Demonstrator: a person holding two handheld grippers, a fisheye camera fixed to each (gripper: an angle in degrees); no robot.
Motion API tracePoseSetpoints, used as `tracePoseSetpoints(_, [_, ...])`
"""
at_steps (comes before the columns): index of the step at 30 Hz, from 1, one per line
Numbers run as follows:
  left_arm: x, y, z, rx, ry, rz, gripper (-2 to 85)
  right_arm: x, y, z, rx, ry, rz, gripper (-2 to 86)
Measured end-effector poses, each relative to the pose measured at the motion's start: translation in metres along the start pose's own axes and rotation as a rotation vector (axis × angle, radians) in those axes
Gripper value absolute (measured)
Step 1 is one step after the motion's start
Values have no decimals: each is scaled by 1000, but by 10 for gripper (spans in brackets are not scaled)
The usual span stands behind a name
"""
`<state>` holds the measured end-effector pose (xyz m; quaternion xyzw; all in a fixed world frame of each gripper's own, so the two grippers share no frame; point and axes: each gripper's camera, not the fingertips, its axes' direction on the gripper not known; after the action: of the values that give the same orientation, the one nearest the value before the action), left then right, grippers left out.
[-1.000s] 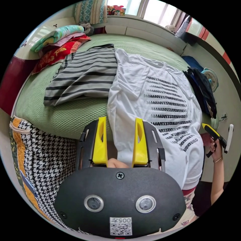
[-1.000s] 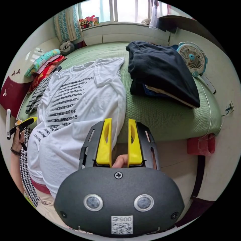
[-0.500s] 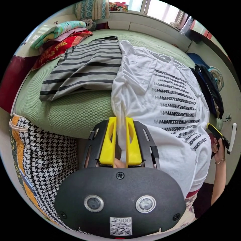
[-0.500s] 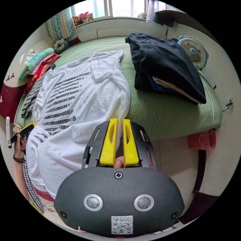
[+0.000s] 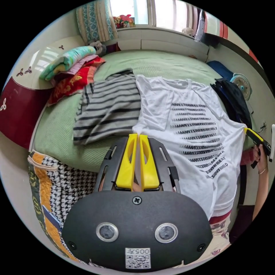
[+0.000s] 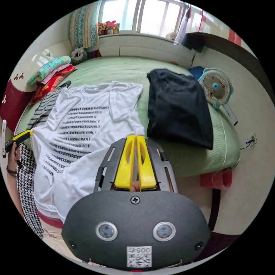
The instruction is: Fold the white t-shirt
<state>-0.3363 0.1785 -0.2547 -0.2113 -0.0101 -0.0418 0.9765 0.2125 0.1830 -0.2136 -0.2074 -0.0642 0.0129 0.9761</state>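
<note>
A white t-shirt with rows of black lettering lies face up on a green bed, collar toward the window, its lower part hanging over the near edge. My left gripper is shut on one side edge of the shirt, near the bed's edge. My right gripper is shut on the opposite side edge. Each gripper also appears at the rim of the other's view, as yellow jaw tips pinching the white cloth: the right gripper and the left gripper.
A grey striped garment lies beside the shirt on one side, a dark folded pile on the other. Folded colourful bedding sits at the bed's corner. A small fan stands by the wall. A houndstooth fabric hangs below the bed edge.
Both grippers went from open to shut on the shirt's side edges. They have since lifted, pulling the cloth taut between them.
</note>
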Motion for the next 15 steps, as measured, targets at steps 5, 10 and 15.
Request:
tracePoseSetpoints(5, [-8, -62, -20, 80, -123, 26, 16, -5, -76, -7, 95, 114, 6, -16])
tracePoseSetpoints(10, [-31, -109, -2, 44, -131, -104, 36, -3, -128, 17, 27, 119, 101, -3])
tracePoseSetpoints(15, [-42, -70, 5, 30, -36, -75, 60, 0, -100, 6, 64, -33, 64, 47])
